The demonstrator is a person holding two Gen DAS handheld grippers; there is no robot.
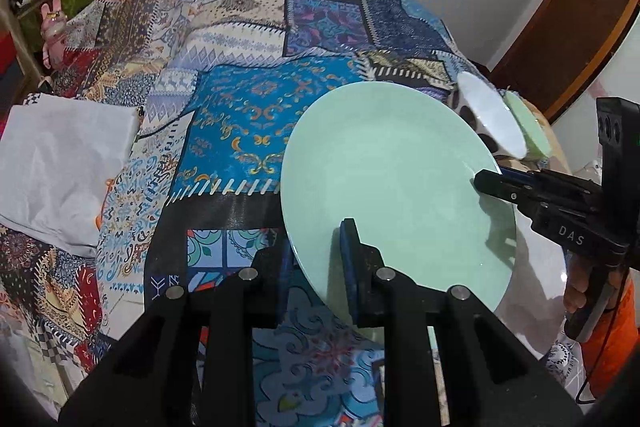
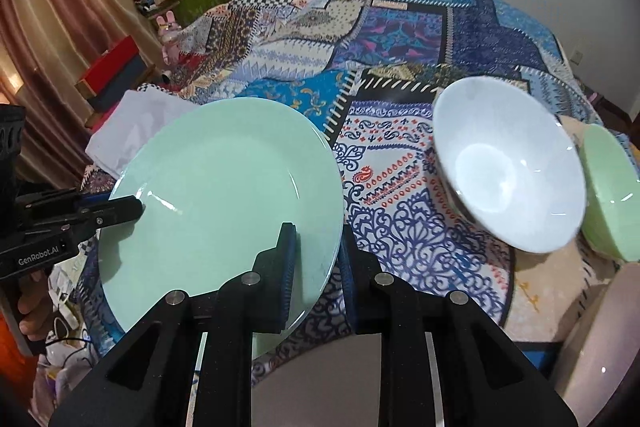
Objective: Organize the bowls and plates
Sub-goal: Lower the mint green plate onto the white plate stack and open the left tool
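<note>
Currently listed, one moment, both wrist views.

Item 1: plate, mint green, round, held tilted above the quilt. No long axis; the rim is what matters.

Item 2: left gripper. Fingers closed on the plate rim, one finger on the upper face, the other underneath. From this camera the plate spreads toward 1 o'clock.

Item 3: right gripper. Fingers likewise clamped on the rim at another point, one finger on the face, the other behind the edge. From this camera the plate spreads toward 10 o'clock. In the left view it enters from 3 o'clock, its tip on the face near the rim.

Item 4: white bowl, tipped on its side, at 2 o'clock in the right view, apart from the plate.

Item 5: green bowl, just beside the white bowl, at 3 o'clock, partly cut by the frame.

Item 6: white cloth, at 9 o'clock in the left view.

Judgement: the plate hangs between the two grips, so neither arm is nearer it. The bowls lie on the right gripper's side. Whichever grip lets go, the other must carry a tilted plate by the rim alone; slipping is the risk.
</note>
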